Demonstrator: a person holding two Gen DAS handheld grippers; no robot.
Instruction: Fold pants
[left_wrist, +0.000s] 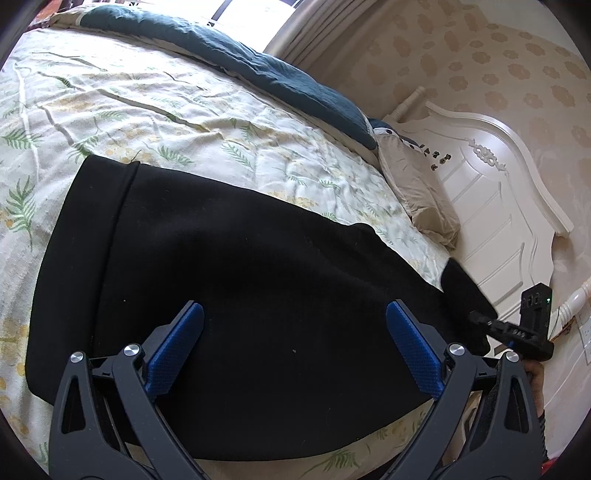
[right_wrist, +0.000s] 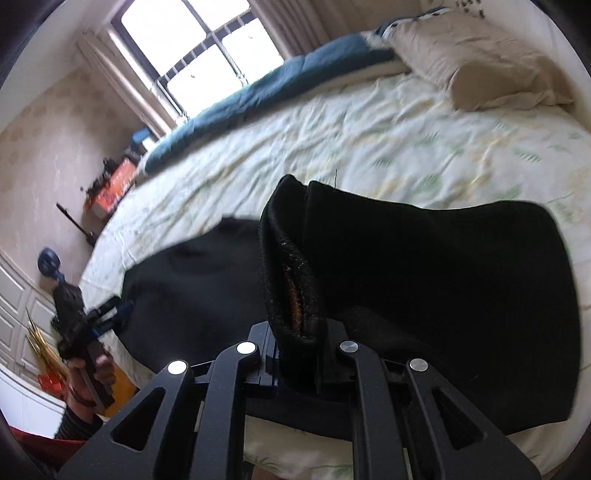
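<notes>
Black pants (left_wrist: 258, 277) lie across the floral bedsheet (left_wrist: 147, 110). My left gripper (left_wrist: 295, 325) hovers over them, its blue pads (left_wrist: 177, 350) wide apart and nothing between them. In the right wrist view, my right gripper (right_wrist: 295, 343) is shut on a bunched hem of the pants (right_wrist: 291, 280), which stands lifted off the bed and hides the fingertips. The rest of the pants (right_wrist: 461, 288) spreads out to the right. The right gripper (left_wrist: 517, 332) also shows at the right edge of the left wrist view, holding a raised end of cloth. The left gripper (right_wrist: 107, 314) sits at the pants' far left end, held by a hand (right_wrist: 92, 369).
A dark teal duvet (left_wrist: 229, 59) runs along the far side of the bed. A beige pillow (left_wrist: 417, 192) lies by the white headboard (left_wrist: 480, 184). A window (right_wrist: 207, 48) and an orange box (right_wrist: 114, 188) are beyond the bed.
</notes>
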